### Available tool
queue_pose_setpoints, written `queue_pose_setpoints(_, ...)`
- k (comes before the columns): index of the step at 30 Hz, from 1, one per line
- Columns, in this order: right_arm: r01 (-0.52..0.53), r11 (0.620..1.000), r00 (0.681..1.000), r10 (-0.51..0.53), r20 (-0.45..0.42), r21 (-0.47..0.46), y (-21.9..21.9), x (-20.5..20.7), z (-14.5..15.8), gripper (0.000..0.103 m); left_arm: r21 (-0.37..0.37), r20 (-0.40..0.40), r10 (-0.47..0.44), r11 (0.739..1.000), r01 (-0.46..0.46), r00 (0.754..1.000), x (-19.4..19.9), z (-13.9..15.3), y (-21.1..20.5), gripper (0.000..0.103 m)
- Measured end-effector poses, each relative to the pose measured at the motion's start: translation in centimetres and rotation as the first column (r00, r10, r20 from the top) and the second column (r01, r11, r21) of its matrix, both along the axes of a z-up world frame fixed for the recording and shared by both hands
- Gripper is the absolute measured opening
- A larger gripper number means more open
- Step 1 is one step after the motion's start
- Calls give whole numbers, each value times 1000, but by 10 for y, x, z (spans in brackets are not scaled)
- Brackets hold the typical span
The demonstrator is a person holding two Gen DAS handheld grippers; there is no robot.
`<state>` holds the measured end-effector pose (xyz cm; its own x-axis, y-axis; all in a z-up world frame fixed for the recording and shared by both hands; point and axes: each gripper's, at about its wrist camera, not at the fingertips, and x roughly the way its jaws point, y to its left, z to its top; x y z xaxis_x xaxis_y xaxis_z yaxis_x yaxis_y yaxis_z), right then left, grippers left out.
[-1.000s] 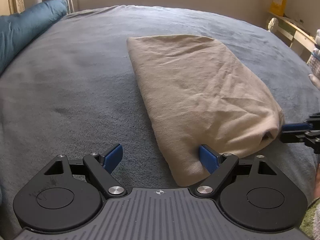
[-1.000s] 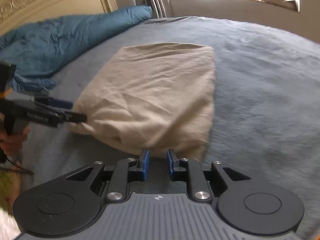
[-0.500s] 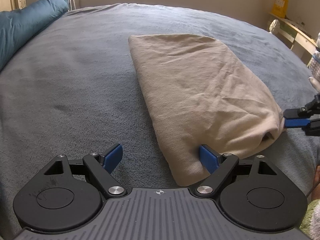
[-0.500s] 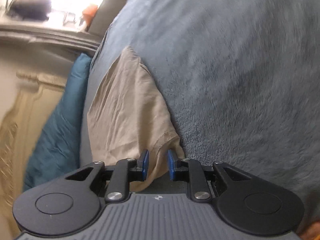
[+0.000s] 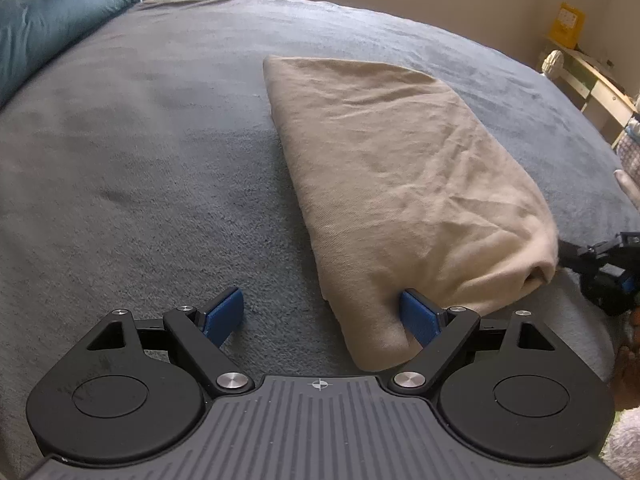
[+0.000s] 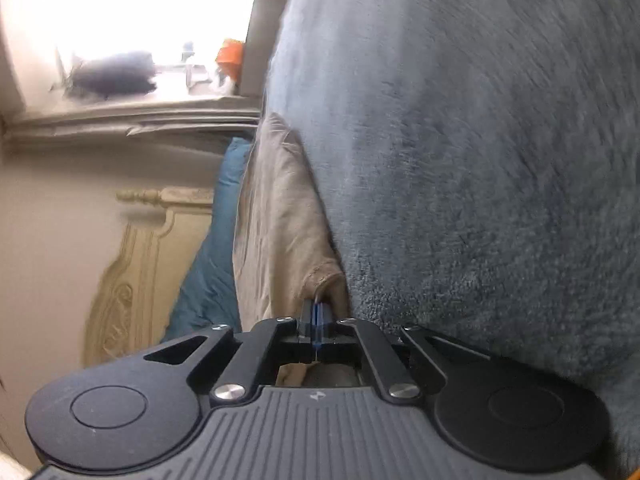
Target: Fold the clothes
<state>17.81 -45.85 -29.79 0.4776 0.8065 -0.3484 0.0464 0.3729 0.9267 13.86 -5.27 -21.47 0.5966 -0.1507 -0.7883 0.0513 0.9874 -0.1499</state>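
Note:
A beige folded garment [image 5: 400, 168] lies on the grey-blue bed cover [image 5: 160, 160]. My left gripper [image 5: 320, 304] stands open just above the cover. Its right pad touches the garment's near edge, and the near corner lies between the fingers. My right gripper [image 5: 600, 264] reaches in from the right at the garment's near right corner. In the right wrist view the scene is rolled on its side. There the right gripper [image 6: 316, 312] has its blue pads pressed together on the hemmed corner of the garment [image 6: 280, 220].
A teal duvet [image 5: 60, 20] is bunched at the far left of the bed, in front of a carved headboard [image 6: 132, 272]. A window sill [image 6: 120, 120] carries small items. A wooden shelf [image 5: 592, 80] stands past the bed's right side. Part of a hand [image 5: 626, 184] shows at the right edge.
The right gripper rolled onto its side, sank to the garment's near right corner and closed its narrow gap there. The left gripper and the garment stayed where they were.

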Motion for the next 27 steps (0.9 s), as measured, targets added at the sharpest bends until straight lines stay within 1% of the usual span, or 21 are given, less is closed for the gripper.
queue_pose_setpoints(1, -24, 996, 999, 28, 42, -90, 4, -2, 11, 0, -2, -1, 1, 1000, -1, 1000, 0, 0, 1, 86)
queue_pose_setpoints(2, -49, 980, 994, 67, 88, -194, 10, -4, 22, 0, -4, -3, 3, 1000, -3, 1000, 1, 0, 1, 86)
queue_pose_setpoints(3, -77, 939, 981, 132, 144, -334, 22, -7, 36, 0, -4, -3, 3, 1000, -3, 1000, 1, 0, 2, 86)
queue_pose_setpoints(4, -93, 878, 961, 203, 189, -469, 33, -11, 49, 0, -3, -4, 3, 1000, -3, 1000, 1, 0, 3, 86)
queue_pose_setpoints(5, -98, 803, 936, 275, 220, -588, 45, -15, 63, 0, -2, -4, 2, 1000, -2, 1000, 0, 0, 4, 86)
queue_pose_setpoints(6, -94, 734, 912, 335, 238, -673, 57, -19, 74, 0, -2, -4, 3, 1000, -3, 1000, 0, 1, 4, 86)
queue_pose_setpoints(7, -79, 677, 887, 383, 259, -732, 67, -24, 83, 0, -3, -4, 4, 1000, -4, 1000, -1, 1, 5, 86)
queue_pose_setpoints(8, -58, 635, 860, 423, 284, -770, 74, -29, 93, 0, -4, -4, 5, 1000, -5, 1000, -1, 1, 5, 86)
queue_pose_setpoints(10, -38, 618, 816, 473, 333, -785, 81, -34, 108, 0, -4, -3, 6, 1000, -6, 1000, -1, 2, 5, 86)
queue_pose_setpoints(13, -47, 628, 772, 516, 370, -777, 92, -33, 120, 0, 2, 2, 6, 1000, -6, 1000, -2, 4, 5, 86)
queue_pose_setpoints(15, -60, 639, 756, 531, 383, -767, 98, -31, 125, 0, 18, 17, 4, 1000, -4, 1000, -4, 9, 5, 85)
queue_pose_setpoints(16, -73, 644, 746, 542, 387, -762, 102, -31, 127, 0, 36, 38, 3, 999, -4, 999, -6, 13, 4, 85)
queue_pose_setpoints(19, -103, 633, 726, 575, 377, -768, 110, -30, 128, 0, 62, 135, -37, 998, 28, 990, -14, 32, 1, 84)
queue_pose_setpoints(20, -109, 629, 724, 581, 371, -770, 112, -30, 127, 0, 56, 158, -65, 997, 56, 985, -14, 38, -1, 84)
queue_pose_setpoints(22, -120, 628, 727, 583, 362, -769, 112, -30, 125, 0, 45, 181, -153, 988, 147, 972, -13, 47, -10, 84)
queue_pose_setpoints(23, -125, 630, 730, 582, 359, -767, 111, -30, 125, 0, 57, 189, -200, 980, 192, 961, -12, 50, -18, 84)
queue_pose_setpoints(24, -127, 633, 732, 579, 358, -764, 110, -30, 124, 0, 96, 193, -260, 965, 245, 946, -12, 49, -29, 84)
queue_pose_setpoints(25, -128, 636, 735, 576, 358, -761, 109, -30, 124, 0, 138, 193, -321, 945, 298, 927, -12, 48, -41, 84)
queue_pose_setpoints(27, -127, 643, 742, 567, 358, -756, 107, -29, 123, 0, 221, 187, -439, 891, 398, 879, -13, 46, -64, 84)
